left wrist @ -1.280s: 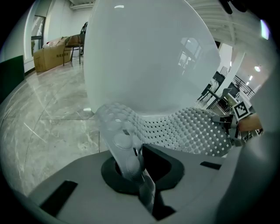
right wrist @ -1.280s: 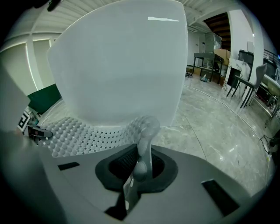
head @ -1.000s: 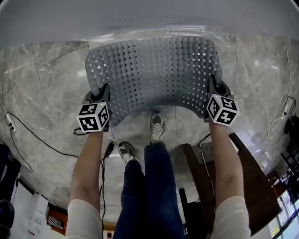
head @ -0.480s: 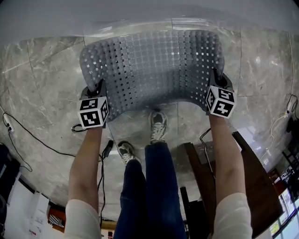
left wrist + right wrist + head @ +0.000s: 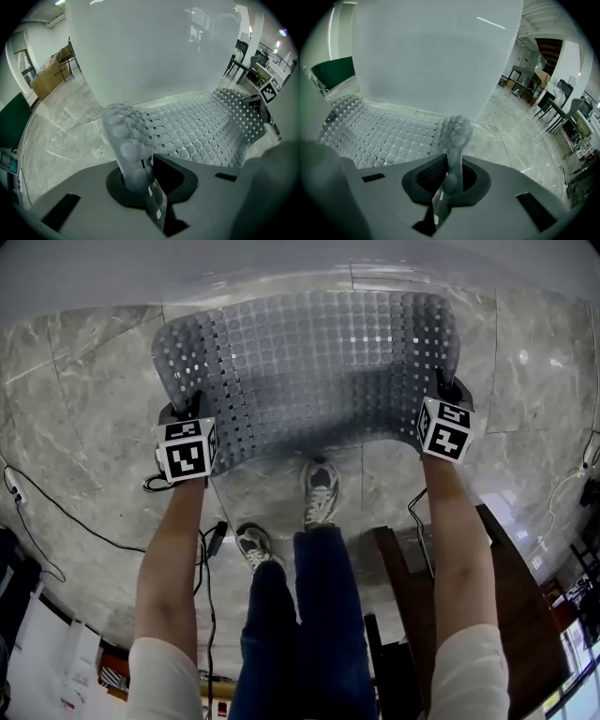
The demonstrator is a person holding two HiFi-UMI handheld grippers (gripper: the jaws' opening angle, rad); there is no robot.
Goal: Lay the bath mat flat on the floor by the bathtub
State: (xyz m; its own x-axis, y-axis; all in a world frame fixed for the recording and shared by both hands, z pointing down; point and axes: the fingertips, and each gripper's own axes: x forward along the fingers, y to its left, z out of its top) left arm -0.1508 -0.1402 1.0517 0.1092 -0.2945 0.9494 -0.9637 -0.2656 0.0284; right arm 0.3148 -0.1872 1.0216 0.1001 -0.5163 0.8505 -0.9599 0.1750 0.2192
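Just 1 bath mat [image 5: 309, 362], clamped by 2 hand-held grippers [image 5: 190, 411] [image 5: 446, 392]

Pretty much grey on grey here

The bath mat [image 5: 309, 371] is a pale, slightly see-through grey with a tidy grid of little square holes and rows of round bumps. The floor [image 5: 84, 418] is grey marble tile with lighter veining, and the bathtub [image 5: 154, 51] is plain white. The left tool [image 5: 187, 405] and right tool [image 5: 448, 388] each have a white cube with black square markers. The jeans [image 5: 300, 634] are dark blue, the sneaker [image 5: 320, 491] is grey and white, the sleeves [image 5: 164, 676] are white, the cable [image 5: 75, 517] is black, and the furniture [image 5: 506, 606] is dark brown
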